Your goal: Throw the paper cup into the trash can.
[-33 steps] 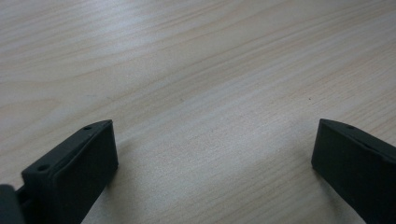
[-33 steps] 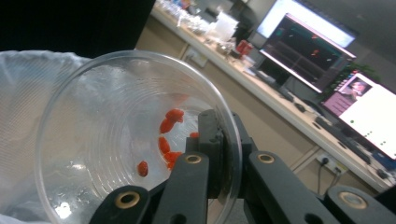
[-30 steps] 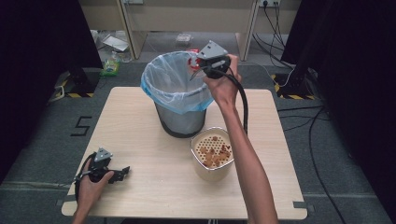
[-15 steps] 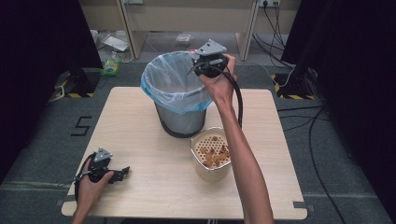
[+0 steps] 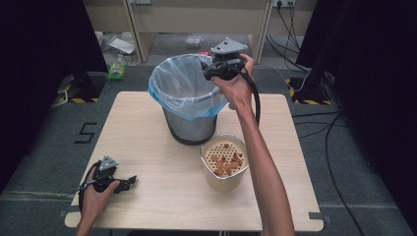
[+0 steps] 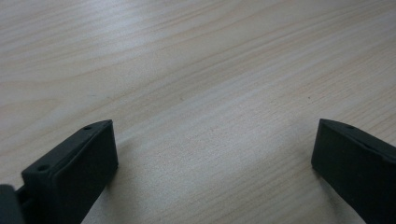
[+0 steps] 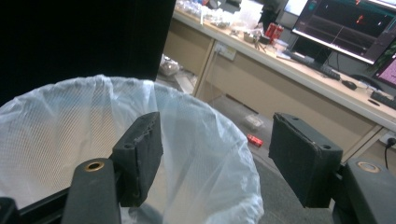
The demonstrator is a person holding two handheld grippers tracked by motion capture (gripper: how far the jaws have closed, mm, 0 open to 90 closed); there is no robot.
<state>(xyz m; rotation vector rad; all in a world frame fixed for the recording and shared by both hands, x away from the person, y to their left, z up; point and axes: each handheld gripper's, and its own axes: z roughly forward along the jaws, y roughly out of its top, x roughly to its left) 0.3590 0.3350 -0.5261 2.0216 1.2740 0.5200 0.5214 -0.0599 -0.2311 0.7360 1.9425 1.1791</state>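
Note:
A grey bin with a pale blue-white liner (image 5: 187,93) stands at the table's back middle. My right gripper (image 5: 210,70) hangs over the bin's right rim, held from behind by a hand. In the right gripper view its jaws (image 7: 215,135) stand open with nothing between them; they have just been opening. The liner (image 7: 70,140) lies below them. A cream pot (image 5: 223,162) with a perforated inside and brown bits stands in front of the bin. My left gripper (image 5: 129,181) rests at the table's front left, open (image 6: 212,135) over bare wood.
The wooden table (image 5: 147,132) has free room left of the bin and pot. Behind it the floor holds scattered litter (image 5: 120,46), a red can (image 7: 254,140) and cables (image 5: 324,123). A desk with monitors (image 7: 345,23) stands farther back.
The right gripper's jaws have opened wide above the bin, and the hand has shifted a little over the rim. The left gripper has not moved.

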